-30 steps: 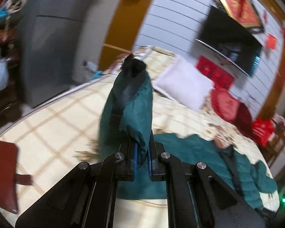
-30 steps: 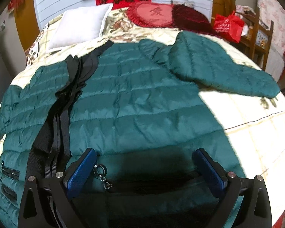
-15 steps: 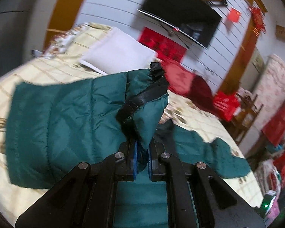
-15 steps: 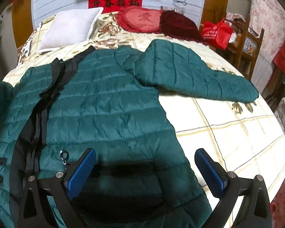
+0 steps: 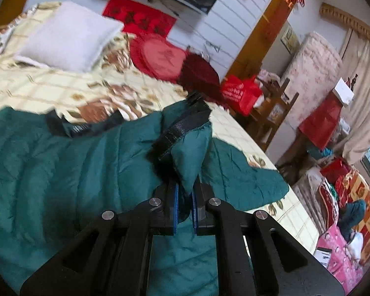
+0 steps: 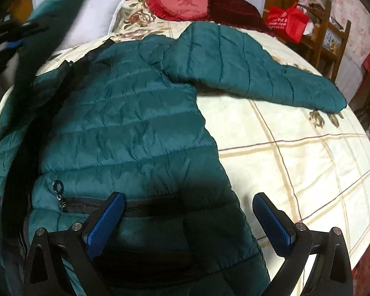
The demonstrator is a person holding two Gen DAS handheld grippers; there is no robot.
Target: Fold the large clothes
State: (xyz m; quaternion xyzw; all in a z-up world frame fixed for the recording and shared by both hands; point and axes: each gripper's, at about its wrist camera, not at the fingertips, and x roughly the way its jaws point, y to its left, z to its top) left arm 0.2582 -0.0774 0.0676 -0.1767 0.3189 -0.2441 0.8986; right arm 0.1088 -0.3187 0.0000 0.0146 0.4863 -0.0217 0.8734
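The green padded jacket (image 6: 135, 123) lies spread on the bed (image 6: 296, 160), its right sleeve (image 6: 259, 74) stretched out toward the far right. The left gripper (image 5: 184, 204) is clamped on the left sleeve's cuff (image 5: 185, 153), holding it lifted over the jacket's body, probably to fold it inward. The right gripper (image 6: 187, 222) hovers with jaws wide apart and empty over the near hem, perhaps ready to steady it.

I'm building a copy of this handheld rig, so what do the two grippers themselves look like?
Both look alike. The left gripper and right gripper have matte black angular frames with triangular cut-outs and round silver bolt heads at the pivots. Each finger carries a flat, rectangular blue pad with a fine dotted texture. No cables, markings, hands or sleeves show in either view.
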